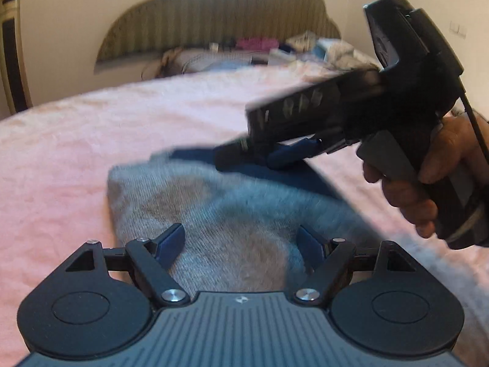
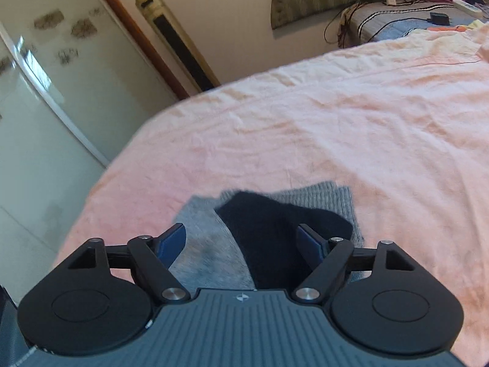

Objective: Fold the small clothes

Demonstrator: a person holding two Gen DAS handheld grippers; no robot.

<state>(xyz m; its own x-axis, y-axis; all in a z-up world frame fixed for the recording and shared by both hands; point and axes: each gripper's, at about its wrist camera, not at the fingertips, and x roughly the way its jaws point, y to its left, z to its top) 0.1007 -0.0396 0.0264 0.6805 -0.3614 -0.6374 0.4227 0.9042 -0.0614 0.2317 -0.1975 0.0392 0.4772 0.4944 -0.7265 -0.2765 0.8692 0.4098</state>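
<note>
Two grippers, left point(image 1: 241, 246) and right point(image 2: 243, 244), hover open and empty over a grey sock point(image 1: 214, 211) on the pink bedsheet point(image 1: 91, 128); soft, light, limp, best pinched at its ribbed cuff point(image 2: 333, 197).

Sock pair point(image 2: 275, 229) on bed point(image 2: 336, 122) near its foot edge, one atop the other; clutter point(image 1: 259, 44) at head edge.

Grey knit garment point(image 1: 214, 214) with navy-black section point(image 2: 275, 229) lies on pink bedspread point(image 2: 336, 122); headboard point(image 1: 214, 21) olive-striped; gripper pads point(image 1: 169, 241) blue.
</note>
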